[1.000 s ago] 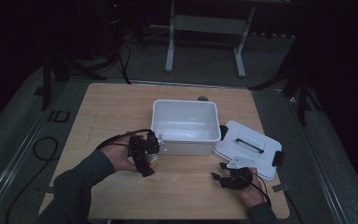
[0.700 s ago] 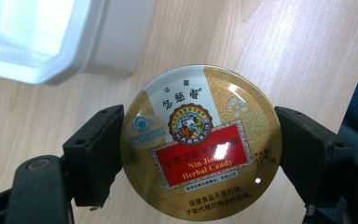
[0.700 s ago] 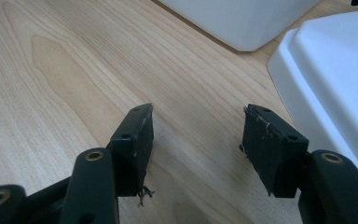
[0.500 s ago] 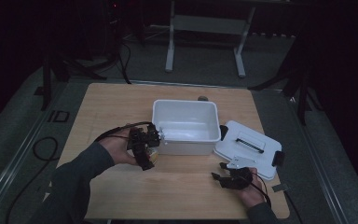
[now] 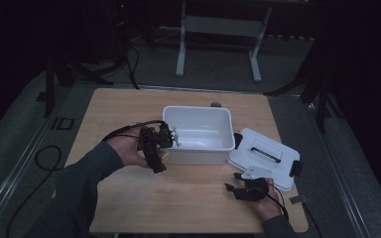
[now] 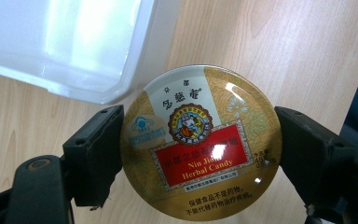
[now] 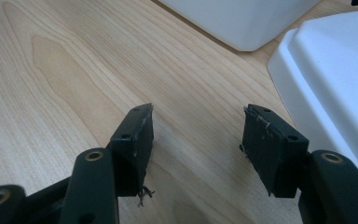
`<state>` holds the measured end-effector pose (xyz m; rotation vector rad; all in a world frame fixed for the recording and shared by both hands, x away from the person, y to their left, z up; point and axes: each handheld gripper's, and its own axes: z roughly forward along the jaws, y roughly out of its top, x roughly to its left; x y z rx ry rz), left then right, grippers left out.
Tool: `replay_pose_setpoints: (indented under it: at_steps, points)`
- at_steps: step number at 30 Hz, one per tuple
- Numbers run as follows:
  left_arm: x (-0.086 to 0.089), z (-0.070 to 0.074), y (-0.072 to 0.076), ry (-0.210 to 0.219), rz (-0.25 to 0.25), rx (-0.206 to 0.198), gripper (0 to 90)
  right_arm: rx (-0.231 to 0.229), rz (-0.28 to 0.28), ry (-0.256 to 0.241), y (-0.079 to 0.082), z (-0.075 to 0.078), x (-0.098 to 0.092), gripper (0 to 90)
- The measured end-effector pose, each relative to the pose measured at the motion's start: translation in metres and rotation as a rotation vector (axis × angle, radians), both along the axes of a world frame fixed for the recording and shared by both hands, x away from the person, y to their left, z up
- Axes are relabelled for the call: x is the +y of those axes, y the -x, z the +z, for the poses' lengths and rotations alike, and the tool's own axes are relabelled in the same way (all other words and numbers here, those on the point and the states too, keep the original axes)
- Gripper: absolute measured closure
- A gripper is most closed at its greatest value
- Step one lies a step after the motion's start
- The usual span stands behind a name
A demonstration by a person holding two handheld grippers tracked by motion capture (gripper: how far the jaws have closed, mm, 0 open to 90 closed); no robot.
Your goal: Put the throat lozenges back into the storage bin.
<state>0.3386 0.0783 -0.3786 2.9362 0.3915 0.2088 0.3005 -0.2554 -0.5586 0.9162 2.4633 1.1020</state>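
A round gold candy tin (image 6: 200,142) with a red "Nin Jiom Herbal Candy" label sits clamped between the jaws of my left gripper (image 6: 198,154), held just above the wood beside the white plastic bin (image 6: 70,46). From the high view, the left gripper (image 5: 161,157) with the tin (image 5: 165,157) is at the bin's (image 5: 198,148) front left corner. My right gripper (image 7: 196,140) rests low over the table with its jaws apart and nothing between them; it lies near the front right (image 5: 234,182), in front of the white lid (image 5: 263,156).
The white lid (image 7: 335,79) lies flat to the right of the bin (image 7: 242,18). A light wooden table (image 5: 188,208) carries everything; cables trail from both grippers. A small dark round object (image 5: 215,104) sits behind the bin. Dark floor and a table frame lie beyond.
My left gripper with the tin has shifted right and a little forward along the bin's front left corner. The right gripper has stayed where it was.
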Motion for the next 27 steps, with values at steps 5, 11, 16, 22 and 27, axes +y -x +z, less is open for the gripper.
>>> replay_pose_setpoints:
  at_steps: [5, 11, 16, 22, 27]
  points:
    - [-0.003, 0.005, -0.006, 0.000, 0.011, 0.000, 20.3, 0.000, 0.000, 0.000, 0.000, 0.000, 0.000, 42.5]
    - [-0.004, 0.009, -0.014, 0.002, 0.021, 0.001, 20.3, 0.000, 0.001, 0.000, 0.000, 0.000, 0.000, 42.5]
    - [-0.006, 0.013, -0.020, 0.004, 0.034, -0.002, 20.3, 0.000, 0.001, 0.000, 0.000, 0.000, 0.000, 42.4]
    - [-0.006, 0.016, -0.029, 0.008, 0.051, -0.003, 20.3, 0.000, 0.001, 0.000, 0.000, 0.000, 0.000, 42.4]
    - [-0.008, 0.016, -0.034, 0.008, 0.061, -0.003, 20.3, 0.000, 0.001, 0.000, 0.000, 0.000, 0.000, 42.4]
